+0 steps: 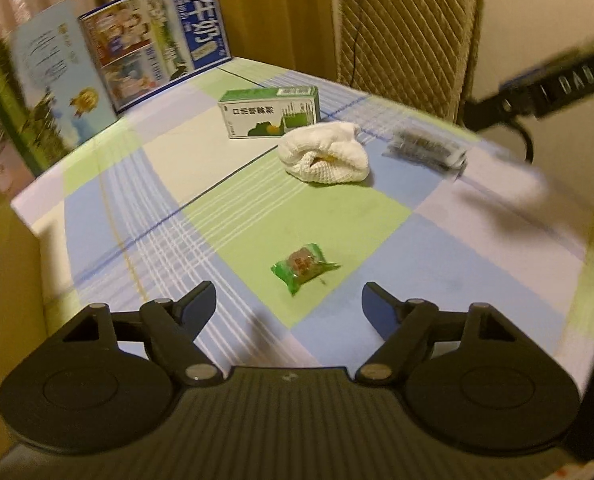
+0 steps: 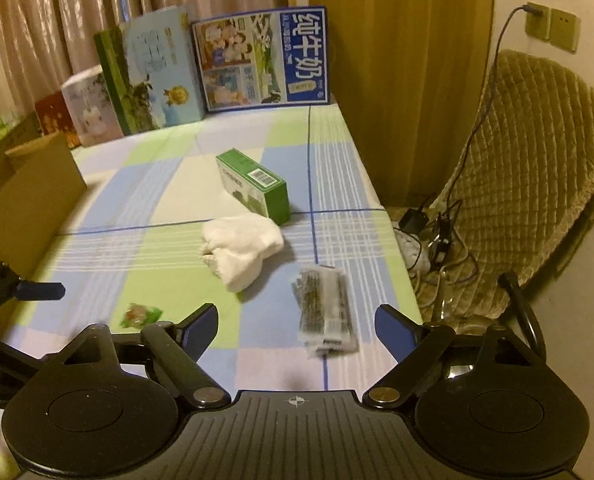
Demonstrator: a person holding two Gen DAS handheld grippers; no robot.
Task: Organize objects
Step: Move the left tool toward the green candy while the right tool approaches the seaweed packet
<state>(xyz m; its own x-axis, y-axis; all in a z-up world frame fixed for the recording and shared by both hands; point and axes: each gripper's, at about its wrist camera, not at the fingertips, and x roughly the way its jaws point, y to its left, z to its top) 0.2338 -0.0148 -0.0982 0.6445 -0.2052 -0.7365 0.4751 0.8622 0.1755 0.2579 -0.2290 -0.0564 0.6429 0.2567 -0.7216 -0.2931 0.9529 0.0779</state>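
On the checked tablecloth lie a small green snack packet (image 1: pixel 303 267) (image 2: pixel 140 315), a crumpled white cloth (image 1: pixel 324 152) (image 2: pixel 241 250), a green carton (image 1: pixel 271 111) (image 2: pixel 255 186) and a grey printed packet (image 1: pixel 427 148) (image 2: pixel 327 316). My left gripper (image 1: pixel 289 304) hovers open just short of the snack packet, nothing between its fingers. My right gripper (image 2: pixel 297 326) is open too, with the grey packet lying on the table between and just beyond its fingertips. The left gripper's blue fingertip (image 2: pixel 41 291) shows at the left edge of the right wrist view.
Tall printed boxes (image 2: pixel 263 60) (image 1: pixel 157 40) stand along the table's far end. A cardboard box (image 2: pixel 25 192) sits on the left. A quilted chair (image 2: pixel 537 168) (image 1: pixel 405 28) with tangled cables (image 2: pixel 437 236) stands off the table's right edge.
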